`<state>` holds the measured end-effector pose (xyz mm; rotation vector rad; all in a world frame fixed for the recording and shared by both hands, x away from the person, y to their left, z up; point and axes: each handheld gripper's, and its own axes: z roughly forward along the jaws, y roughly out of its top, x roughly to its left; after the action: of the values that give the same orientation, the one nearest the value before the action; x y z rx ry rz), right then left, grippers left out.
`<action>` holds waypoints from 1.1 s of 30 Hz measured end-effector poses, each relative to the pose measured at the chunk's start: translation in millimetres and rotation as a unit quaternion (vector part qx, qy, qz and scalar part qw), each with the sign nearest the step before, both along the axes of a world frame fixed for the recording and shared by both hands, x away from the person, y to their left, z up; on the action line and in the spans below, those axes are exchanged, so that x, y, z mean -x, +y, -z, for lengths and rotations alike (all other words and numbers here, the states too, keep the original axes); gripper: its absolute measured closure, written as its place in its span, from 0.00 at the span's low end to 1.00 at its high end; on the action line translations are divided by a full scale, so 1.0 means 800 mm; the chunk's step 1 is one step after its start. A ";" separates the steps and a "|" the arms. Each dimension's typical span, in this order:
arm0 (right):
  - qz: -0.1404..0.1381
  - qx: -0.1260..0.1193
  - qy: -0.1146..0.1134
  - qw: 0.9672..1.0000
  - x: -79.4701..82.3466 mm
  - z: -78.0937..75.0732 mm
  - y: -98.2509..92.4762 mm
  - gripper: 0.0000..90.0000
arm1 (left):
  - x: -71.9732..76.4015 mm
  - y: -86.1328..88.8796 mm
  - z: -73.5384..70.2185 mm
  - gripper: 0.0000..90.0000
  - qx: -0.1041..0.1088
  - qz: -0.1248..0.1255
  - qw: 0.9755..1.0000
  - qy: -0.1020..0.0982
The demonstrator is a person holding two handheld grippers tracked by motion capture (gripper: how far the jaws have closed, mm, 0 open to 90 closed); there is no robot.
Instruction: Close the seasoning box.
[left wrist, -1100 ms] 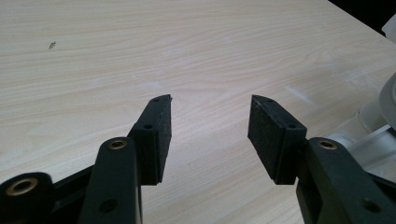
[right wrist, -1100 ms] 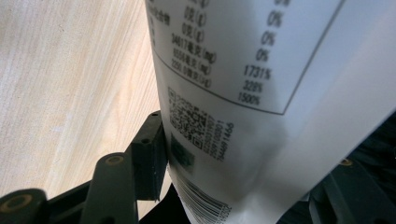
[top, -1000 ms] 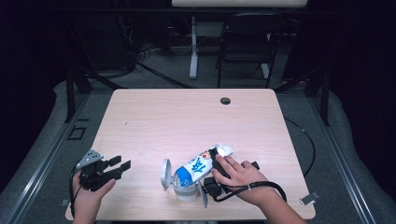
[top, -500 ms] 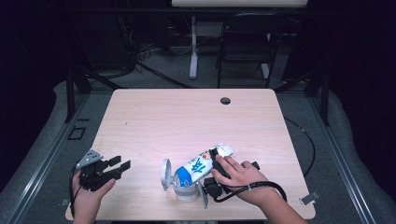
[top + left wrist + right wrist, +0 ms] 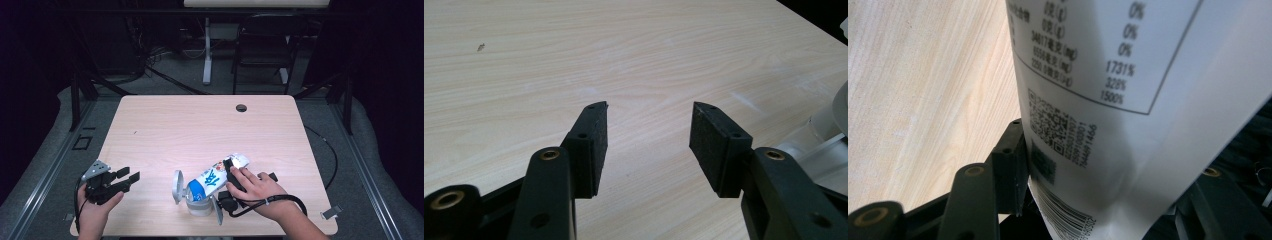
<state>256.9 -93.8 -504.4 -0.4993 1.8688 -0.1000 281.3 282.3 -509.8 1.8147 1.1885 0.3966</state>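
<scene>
We note the white pouch pinched between the right gripper's jaws, tip tilting toward 2 o'clock; left gripper at 9 o'clock, spread, empty.

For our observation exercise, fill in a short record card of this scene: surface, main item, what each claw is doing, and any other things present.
surface: light wooden table with a round hole near its far edge
main item: white pouch with blue print, tilted over a small white stand
right claw: shut on the pouch, jaws wide, one pad against its printed side
left claw: open, nothing between its pads, above bare table
other: round white disc beside the pouch's lower end
</scene>
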 end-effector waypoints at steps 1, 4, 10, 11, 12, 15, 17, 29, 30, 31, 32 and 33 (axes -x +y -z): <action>0.000 0.000 0.000 1.000 0.000 0.000 0.000 0.51 | 0.000 0.000 0.000 0.55 0.000 -0.001 1.000 -0.001; 0.000 -0.001 0.000 1.000 0.000 0.000 0.000 0.52 | 0.000 0.000 0.000 0.55 0.000 0.000 1.000 0.000; 0.001 -0.001 0.002 1.000 0.000 0.000 0.000 0.52 | 0.000 0.000 0.000 0.55 0.000 -0.001 1.000 0.000; 0.000 0.000 0.001 1.000 0.000 0.000 0.000 0.52 | 0.000 0.000 0.000 0.55 0.000 -0.001 1.000 -0.001; -0.001 0.000 0.000 1.000 0.000 0.000 0.000 0.52 | 0.000 0.000 0.000 0.55 0.001 -0.001 1.000 -0.001; -0.002 0.001 -0.002 1.000 0.001 -0.001 0.000 0.53 | 0.000 0.000 0.000 0.55 0.001 0.000 1.000 0.000; -0.001 0.005 -0.004 1.000 0.001 -0.001 0.001 0.53 | 0.000 0.000 0.000 0.55 0.000 -0.001 1.000 -0.001; -0.005 0.002 -0.005 1.000 0.002 -0.001 0.000 0.55 | -0.001 0.001 0.001 0.56 -0.001 -0.001 1.000 0.001; -0.004 0.003 -0.006 1.000 0.002 -0.001 0.001 0.55 | -0.001 0.001 0.001 0.55 -0.001 -0.001 1.000 0.001; -0.005 0.002 -0.005 1.000 0.002 -0.001 0.001 0.55 | -0.001 0.001 0.001 0.55 -0.001 -0.001 1.000 0.001; -0.005 0.003 -0.006 1.000 0.003 -0.001 0.001 0.55 | -0.001 0.001 0.002 0.55 0.000 -0.002 1.000 0.000; -0.003 0.004 -0.007 1.000 0.003 -0.001 0.001 0.55 | -0.001 0.001 0.002 0.55 0.000 -0.002 1.000 0.000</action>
<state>254.5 -93.0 -503.3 -0.5089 1.8543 -0.1076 282.0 283.0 -511.1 1.8126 1.1926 0.3990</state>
